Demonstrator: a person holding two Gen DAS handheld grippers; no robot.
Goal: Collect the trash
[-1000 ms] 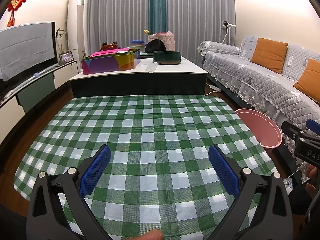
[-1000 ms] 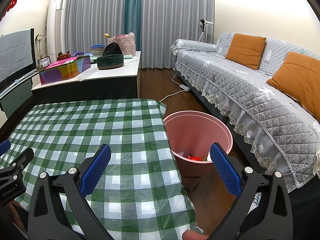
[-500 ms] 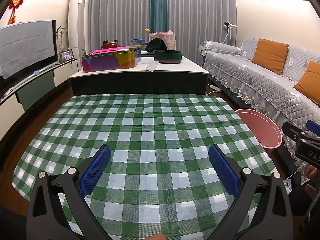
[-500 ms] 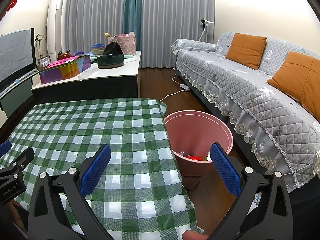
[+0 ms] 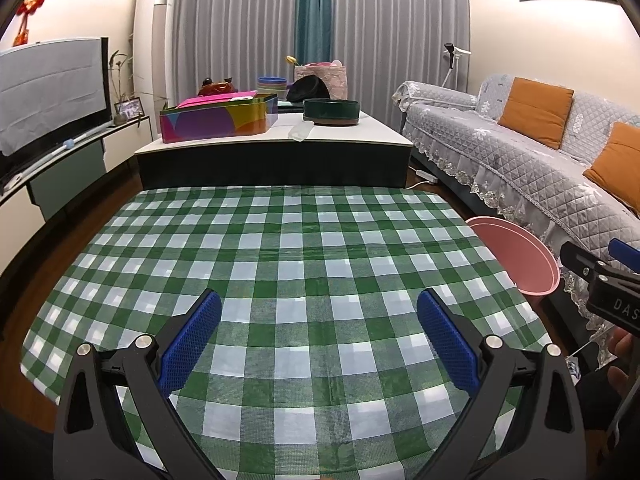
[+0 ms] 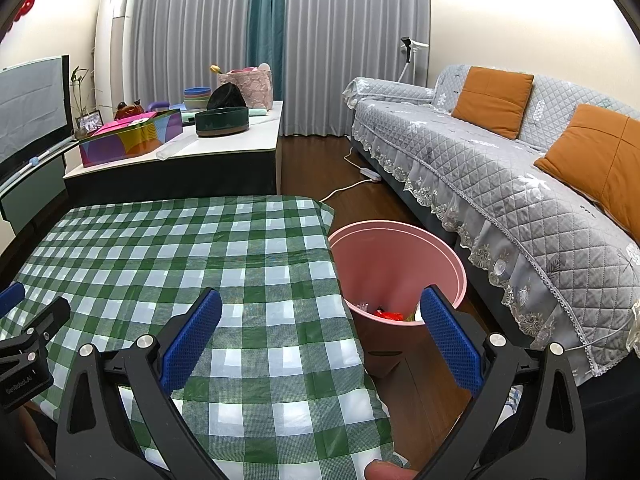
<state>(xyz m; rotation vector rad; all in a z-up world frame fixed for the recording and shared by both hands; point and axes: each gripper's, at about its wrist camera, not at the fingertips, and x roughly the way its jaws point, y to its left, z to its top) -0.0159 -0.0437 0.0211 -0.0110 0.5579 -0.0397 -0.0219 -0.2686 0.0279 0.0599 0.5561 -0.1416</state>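
A pink waste bin (image 6: 400,256) stands on the floor at the right edge of the green-checked table (image 6: 192,256); red and other scraps (image 6: 388,314) lie in its bottom. In the left wrist view the pink waste bin (image 5: 516,256) shows past the table's right side. My left gripper (image 5: 319,336) hangs open over the near part of the green-checked table (image 5: 304,248), holding nothing. My right gripper (image 6: 320,336) is open too, straddling the table's right edge and the bin's near rim, with nothing between its fingers. No loose trash shows on the cloth.
A low white table (image 5: 360,132) behind holds a colourful tin (image 5: 218,118), a dark green bowl (image 5: 330,111) and a basket. A grey sofa (image 6: 500,168) with orange cushions runs along the right. A power strip and cable (image 6: 370,175) lie on the floor.
Both grippers stay open and almost still; the left view has tilted up slightly. Nothing was taken or dropped.
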